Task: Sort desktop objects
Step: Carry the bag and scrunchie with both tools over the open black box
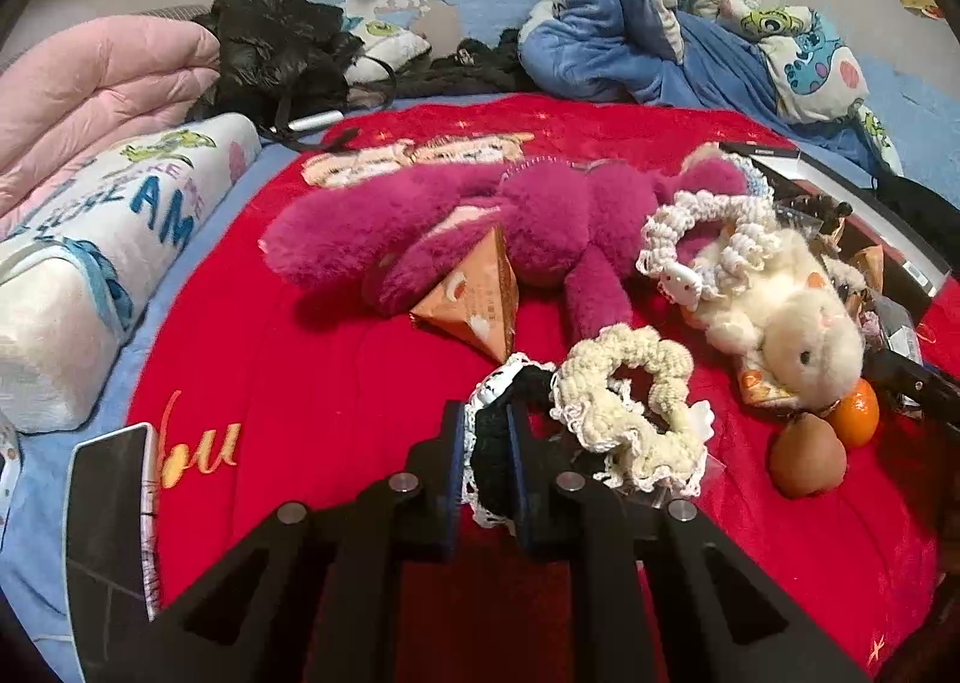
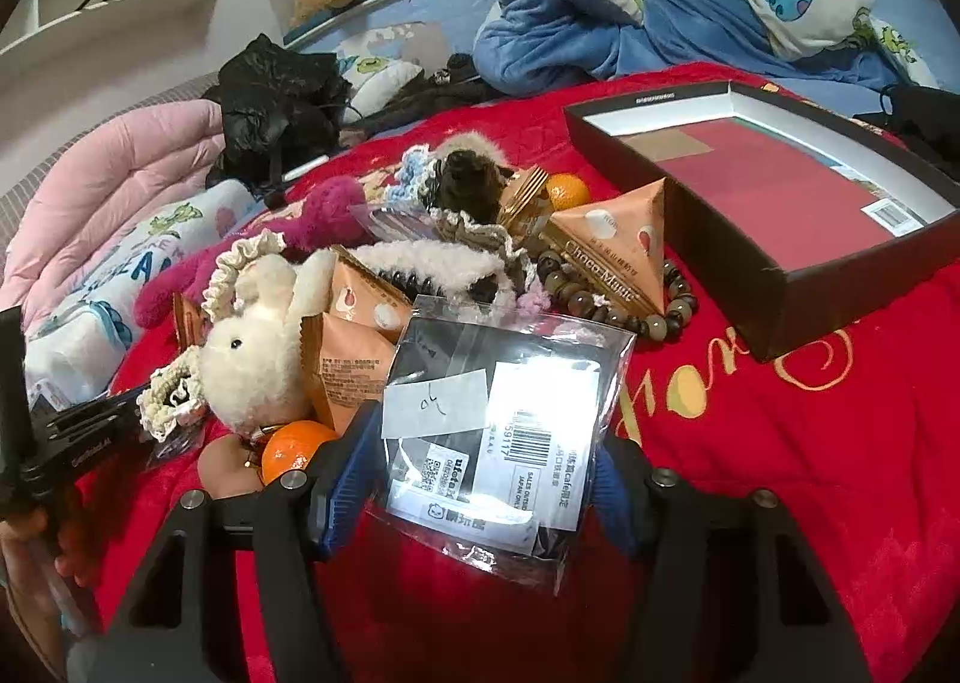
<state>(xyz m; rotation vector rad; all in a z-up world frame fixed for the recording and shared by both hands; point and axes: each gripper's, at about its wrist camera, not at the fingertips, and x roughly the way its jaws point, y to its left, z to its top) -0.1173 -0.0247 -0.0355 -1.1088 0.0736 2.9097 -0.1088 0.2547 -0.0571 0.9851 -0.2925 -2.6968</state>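
We found the left gripper (image 1: 486, 437) at the lower middle of the left wrist view, its dark-padded fingers (image 1: 454, 455) clenched on a black crocheted scrunchie with white lace trim (image 1: 493, 446). That scrunchie stood nearly upright between the pads, its long axis running from the bottom of the frame toward the centre, its lace end pointing up toward the magenta plush toy (image 1: 510, 227). A cream ruffled scrunchie (image 1: 630, 419) lay touching it on the right, and we judged the main risk to be here: if the lace trims were snagged together, lifting the black one could drag the cream one along.

In the right wrist view the right gripper (image 2: 480, 479) sat at lower centre, its blue-padded fingers (image 2: 345, 479) grasping a clear plastic zip bag with white labels and a barcode (image 2: 498, 419) by its two side edges. The bag leaned back, its long axis running from the lower frame up toward the pile, top edge pointing at the orange triangular snack packets (image 2: 354, 359). We thought the slick, thin film might buckle or slip out of such an edge grip. The open dark cardboard box with a red lining (image 2: 774, 293) waited at upper right; whether it was the intended destination we could not tell.
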